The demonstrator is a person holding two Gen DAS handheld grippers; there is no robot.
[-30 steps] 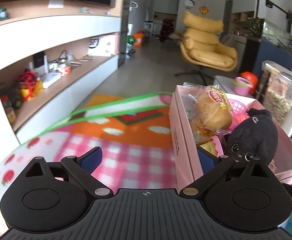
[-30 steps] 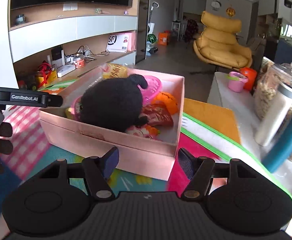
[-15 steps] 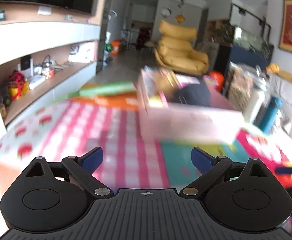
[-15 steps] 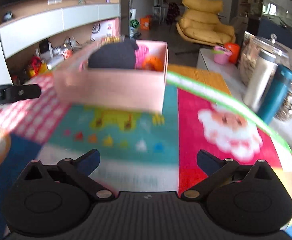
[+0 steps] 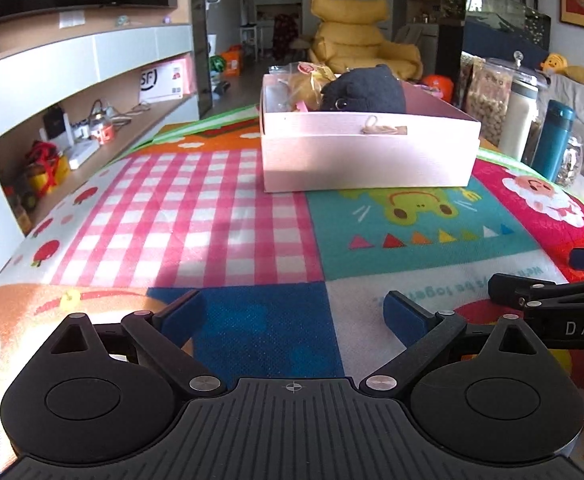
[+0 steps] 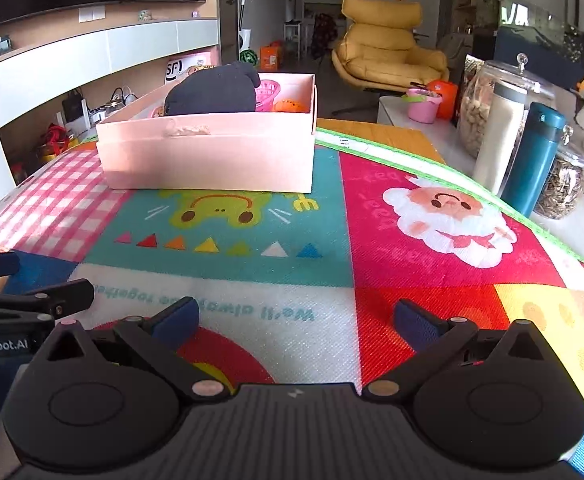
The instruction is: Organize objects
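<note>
- Resting over the mat [image 5: 228, 208], the left gripper [image 5: 293, 314] gapes wide, holding nothing.
- Right gripper [image 6: 297, 318] likewise spread and bare.
- Pink box [image 5: 367, 156] with black plush toy [image 5: 365, 90] sits well ahead of both.

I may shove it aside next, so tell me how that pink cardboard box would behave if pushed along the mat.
The pink cardboard box sits flat and low, so it would probably slide rather than tip. The textured play mat may drag on it. Its thin walls look likely to flex, and the black plush toy inside suggests light contents.
</note>
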